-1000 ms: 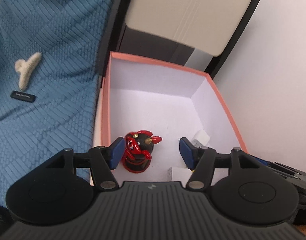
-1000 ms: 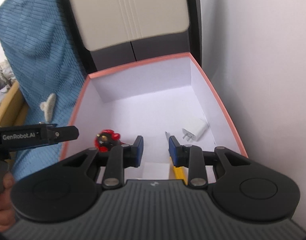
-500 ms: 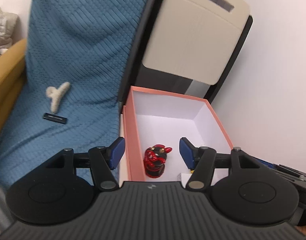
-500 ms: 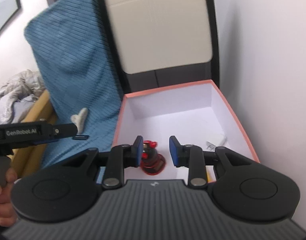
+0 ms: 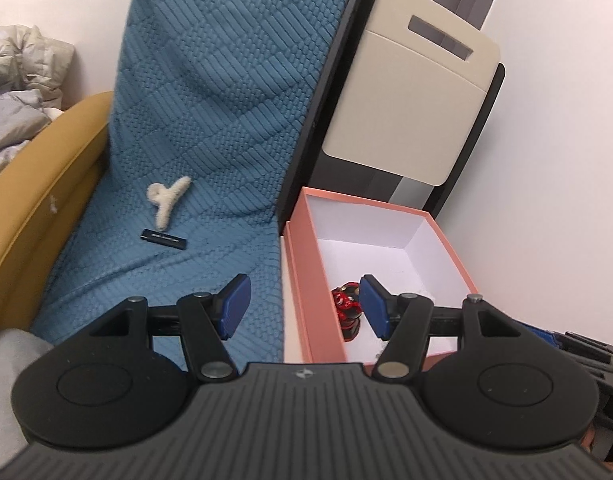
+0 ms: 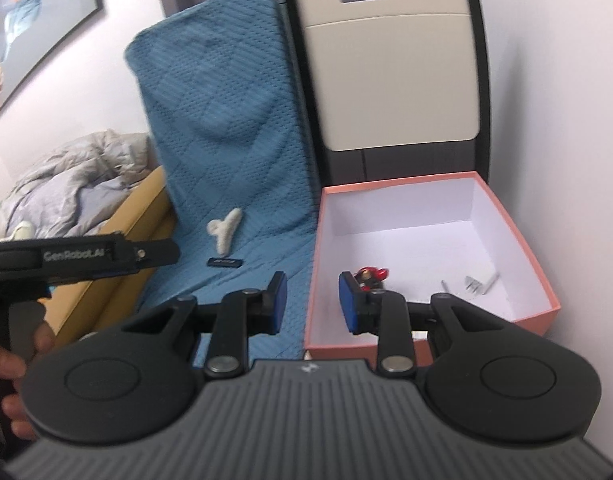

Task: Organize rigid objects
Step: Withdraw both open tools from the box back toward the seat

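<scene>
A pink box with a white inside (image 5: 314, 292) (image 6: 518, 236) stands at the right. In it are a red and black figurine (image 5: 348, 304) (image 6: 370, 274) and a white charger plug (image 6: 480, 282). A cream hair claw (image 5: 166, 200) (image 6: 225, 232) and a small black bar (image 5: 163, 239) (image 6: 224, 263) lie on the blue textured cover (image 5: 210, 120) (image 6: 226, 128). My left gripper (image 5: 302, 306) is open and empty, held back above the box's left wall. My right gripper (image 6: 309, 304) is open and empty, also back from the box. The left gripper shows at the left of the right wrist view (image 6: 86, 258).
A beige and black chair back (image 5: 406, 100) (image 6: 390, 80) stands behind the box. A yellow armrest (image 5: 38, 184) and grey bedding (image 6: 66, 188) lie to the left. A white wall (image 5: 546, 160) runs close on the right. Dark items (image 5: 586, 352) lie at the lower right.
Both grippers have pulled back and up, away from the box, and swung left. The figurine stays in the box. The right gripper's jaws have opened wider.
</scene>
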`<state>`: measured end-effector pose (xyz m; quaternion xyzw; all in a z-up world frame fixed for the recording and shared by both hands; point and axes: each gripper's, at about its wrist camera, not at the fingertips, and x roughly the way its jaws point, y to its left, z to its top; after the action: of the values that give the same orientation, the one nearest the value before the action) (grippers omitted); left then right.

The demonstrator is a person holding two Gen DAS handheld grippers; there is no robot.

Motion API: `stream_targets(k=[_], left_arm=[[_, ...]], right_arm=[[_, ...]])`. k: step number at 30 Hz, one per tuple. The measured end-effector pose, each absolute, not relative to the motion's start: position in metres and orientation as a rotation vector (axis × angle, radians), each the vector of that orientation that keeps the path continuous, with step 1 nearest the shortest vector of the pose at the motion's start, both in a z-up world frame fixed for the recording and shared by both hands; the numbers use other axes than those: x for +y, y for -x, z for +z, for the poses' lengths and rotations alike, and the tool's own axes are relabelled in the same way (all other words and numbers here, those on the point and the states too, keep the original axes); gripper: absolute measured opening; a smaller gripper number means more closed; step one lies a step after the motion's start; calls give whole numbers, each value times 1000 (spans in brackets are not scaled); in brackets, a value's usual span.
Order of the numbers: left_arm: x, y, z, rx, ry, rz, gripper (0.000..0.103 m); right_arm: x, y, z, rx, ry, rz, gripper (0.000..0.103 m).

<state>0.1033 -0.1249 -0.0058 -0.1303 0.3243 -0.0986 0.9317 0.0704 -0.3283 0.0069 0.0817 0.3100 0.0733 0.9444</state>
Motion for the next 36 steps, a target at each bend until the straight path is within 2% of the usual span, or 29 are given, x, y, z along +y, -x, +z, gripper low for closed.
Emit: stream_targets(k=[21, 36], left_arm=[[-71, -30, -25, 616, 248, -153, 66], [-47, -60, -54, 653, 261, -98, 66]], right_arm=[[-263, -27, -11, 617, -140, 273, 33], [-242, -51, -37, 644, -146, 298, 33]])
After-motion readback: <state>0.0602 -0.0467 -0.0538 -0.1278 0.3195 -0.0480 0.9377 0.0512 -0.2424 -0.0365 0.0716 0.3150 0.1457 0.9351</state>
